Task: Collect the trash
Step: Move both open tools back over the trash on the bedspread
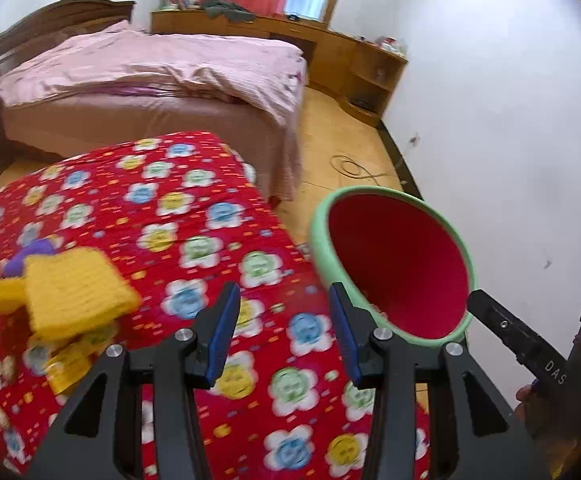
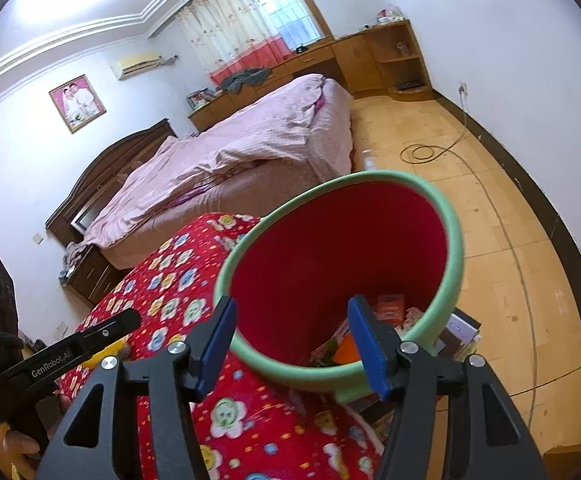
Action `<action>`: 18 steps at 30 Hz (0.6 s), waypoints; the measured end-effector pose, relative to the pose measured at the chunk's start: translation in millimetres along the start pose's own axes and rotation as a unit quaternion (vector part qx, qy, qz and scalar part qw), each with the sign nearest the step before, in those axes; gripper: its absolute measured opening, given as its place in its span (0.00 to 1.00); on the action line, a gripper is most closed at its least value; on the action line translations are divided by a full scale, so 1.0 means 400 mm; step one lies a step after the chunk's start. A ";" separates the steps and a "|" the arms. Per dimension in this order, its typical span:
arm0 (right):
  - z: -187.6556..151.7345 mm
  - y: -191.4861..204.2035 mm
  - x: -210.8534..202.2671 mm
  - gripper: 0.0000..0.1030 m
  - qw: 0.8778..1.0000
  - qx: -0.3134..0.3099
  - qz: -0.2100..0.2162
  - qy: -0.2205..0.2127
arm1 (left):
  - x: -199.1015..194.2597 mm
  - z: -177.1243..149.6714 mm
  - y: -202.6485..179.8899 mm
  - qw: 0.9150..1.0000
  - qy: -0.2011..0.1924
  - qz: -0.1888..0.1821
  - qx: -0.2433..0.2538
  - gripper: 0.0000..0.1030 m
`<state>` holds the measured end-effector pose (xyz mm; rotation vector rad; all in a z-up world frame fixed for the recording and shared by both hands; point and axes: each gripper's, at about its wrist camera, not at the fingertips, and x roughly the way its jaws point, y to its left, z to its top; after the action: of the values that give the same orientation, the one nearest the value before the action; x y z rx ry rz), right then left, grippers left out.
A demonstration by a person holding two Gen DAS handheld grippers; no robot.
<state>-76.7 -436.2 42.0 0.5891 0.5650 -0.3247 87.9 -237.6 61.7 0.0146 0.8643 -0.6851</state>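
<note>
Your left gripper: jaws part open, empty, over red quilt | your right gripper: jaws part open, empty, at bin rim | readable: "GenRobot.AI", "DAS" on the gripper bodies | one bin beside quilt, wrappers inside | yellow knit piece on quilt | beyond: one pink bed.

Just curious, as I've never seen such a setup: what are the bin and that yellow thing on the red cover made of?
The bin looks like smooth moulded plastic, with a pale green rim and matte red inside. The yellow thing looks knitted or crocheted from yarn, judging by its ribbed rows, though it is blurred.
</note>
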 end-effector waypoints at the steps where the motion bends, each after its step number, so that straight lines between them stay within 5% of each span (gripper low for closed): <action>1: -0.004 0.008 0.000 0.60 1.000 -0.003 0.003 0.001 | -0.011 -0.005 0.015 1.000 -0.003 0.005 -0.006 0.45; 18: -0.089 0.151 0.025 0.63 0.997 -0.043 0.038 0.043 | -0.090 -0.090 0.220 0.991 -0.012 0.111 -0.079 0.45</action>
<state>-56.5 -368.6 37.7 0.5425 0.6343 -0.2025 96.1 -138.5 40.8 -0.0387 0.8769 -0.4063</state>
